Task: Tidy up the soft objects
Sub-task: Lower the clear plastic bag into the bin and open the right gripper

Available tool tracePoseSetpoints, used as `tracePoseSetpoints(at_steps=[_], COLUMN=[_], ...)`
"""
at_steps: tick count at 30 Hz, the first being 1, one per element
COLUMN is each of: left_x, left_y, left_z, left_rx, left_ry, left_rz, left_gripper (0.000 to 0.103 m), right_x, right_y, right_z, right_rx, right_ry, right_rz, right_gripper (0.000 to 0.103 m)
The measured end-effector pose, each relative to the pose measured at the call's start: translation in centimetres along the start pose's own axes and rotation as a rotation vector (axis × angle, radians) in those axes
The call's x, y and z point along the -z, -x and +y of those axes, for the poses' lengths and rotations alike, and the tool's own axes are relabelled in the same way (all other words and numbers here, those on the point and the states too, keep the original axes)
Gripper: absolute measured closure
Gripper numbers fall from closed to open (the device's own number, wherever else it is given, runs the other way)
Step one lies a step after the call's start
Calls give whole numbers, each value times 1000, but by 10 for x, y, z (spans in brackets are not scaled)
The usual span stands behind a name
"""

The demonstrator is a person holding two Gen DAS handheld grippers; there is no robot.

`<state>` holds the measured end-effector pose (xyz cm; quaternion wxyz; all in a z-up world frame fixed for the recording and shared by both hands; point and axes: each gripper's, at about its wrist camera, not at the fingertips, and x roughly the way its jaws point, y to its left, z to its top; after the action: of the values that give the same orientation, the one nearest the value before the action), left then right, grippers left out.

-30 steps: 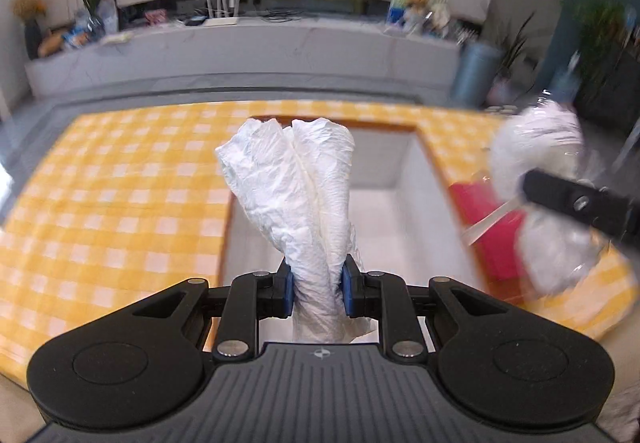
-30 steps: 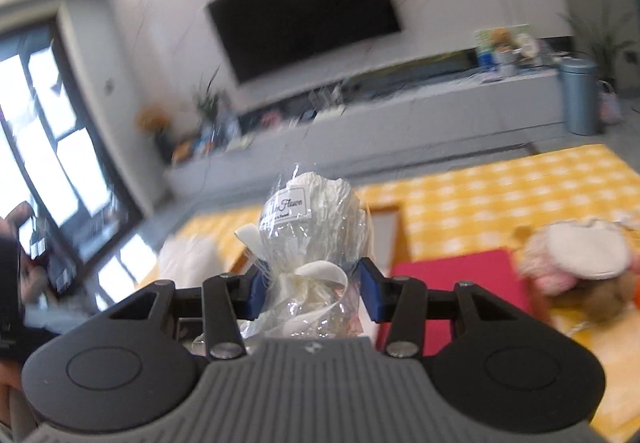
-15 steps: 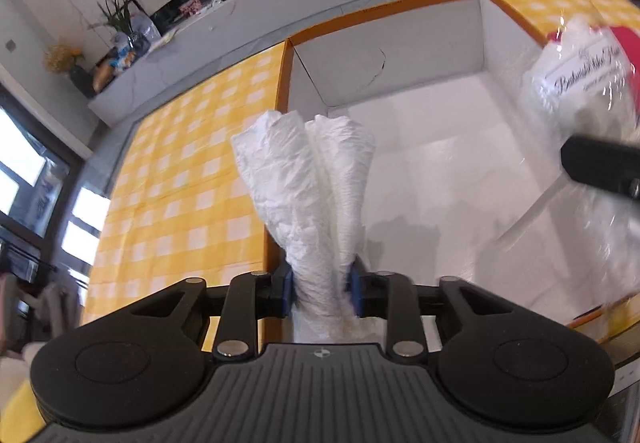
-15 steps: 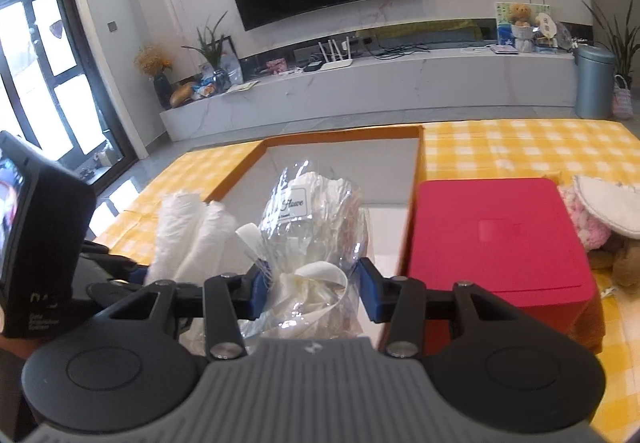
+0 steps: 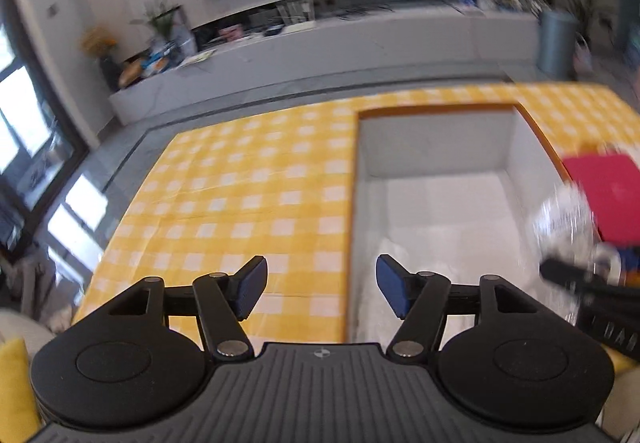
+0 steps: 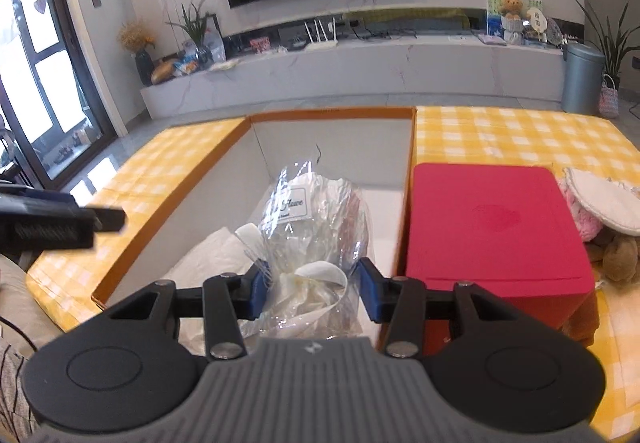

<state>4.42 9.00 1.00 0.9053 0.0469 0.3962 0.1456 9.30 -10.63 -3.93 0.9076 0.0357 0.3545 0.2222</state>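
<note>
R gripper (image 6: 310, 289) pinching cellophane-wrapped bundle (image 6: 316, 219) at its ribbon neck, above open box (image 6: 332, 131). L gripper (image 5: 322, 289) spread, jaws opening, nothing btwn them. Advice: lower bundle w/in walls, beside white cloth (image 6: 212, 255) on box floor, before release. R view only: red lid (image 6: 492, 227), plush toy (image 6: 600, 211). L view: blurred.

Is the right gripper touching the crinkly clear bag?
Touching. The right wrist view shows the right gripper with both blue pads pressed against the clear bag, squeezing it above the box.
</note>
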Motion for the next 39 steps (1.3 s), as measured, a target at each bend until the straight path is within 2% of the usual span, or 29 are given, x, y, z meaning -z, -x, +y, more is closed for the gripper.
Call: tracePoseSetpoints(at_steps=[2, 8, 12, 13, 17, 21, 23, 25, 27, 30, 32, 34, 36, 39], left_x=[-1, 3, 7, 8, 9, 9, 9, 9, 10, 9, 8, 7, 7, 5], left_y=[-4, -19, -25, -25, -26, -25, -26, -27, -28, -26, -22, -19, -17, -12], left_z=[8, 20, 32, 34, 35, 37, 37, 37, 38, 43, 44, 43, 40, 35], left_rx=[-3, -21, 26, 30, 10, 29, 32, 28, 23, 24, 29, 26, 11, 17], left_ry=[35, 53, 97, 109, 108, 125, 128, 125, 130, 151, 162, 163, 150, 137], left_rz=[-3, 16, 21, 12, 12, 11, 13, 18, 21, 18, 1, -21, -36, -56], left_gripper=[29, 29, 29, 29, 31, 31, 31, 31, 31, 31, 30, 26, 22, 22], right_x=[0, -1, 2, 2, 1, 5, 6, 5, 7, 8, 7, 4, 0, -3], right_y=[-6, -28, -53, -59, -81, -88, -86, -87, -86, -83, -75, -65, -56, -34], right_z=[9, 44, 79, 83, 78, 72, 72, 66, 60, 58, 60, 63, 71, 75], right_rx=[11, 20, 150, 176, 178, 157, 147, 110, 71, 67, 64, 69, 82, 104], right_ry=[7, 55, 249, 265, 195, 143, 121, 59, -7, -30, -11, 15, 83, 127], right_rz=[18, 53, 84, 90, 155, 177, 174, 196, 208, 206, 178, 145, 124, 31], right_gripper=[57, 57, 56, 55, 55, 54, 48, 22, 20, 20, 17, 5, 4, 3])
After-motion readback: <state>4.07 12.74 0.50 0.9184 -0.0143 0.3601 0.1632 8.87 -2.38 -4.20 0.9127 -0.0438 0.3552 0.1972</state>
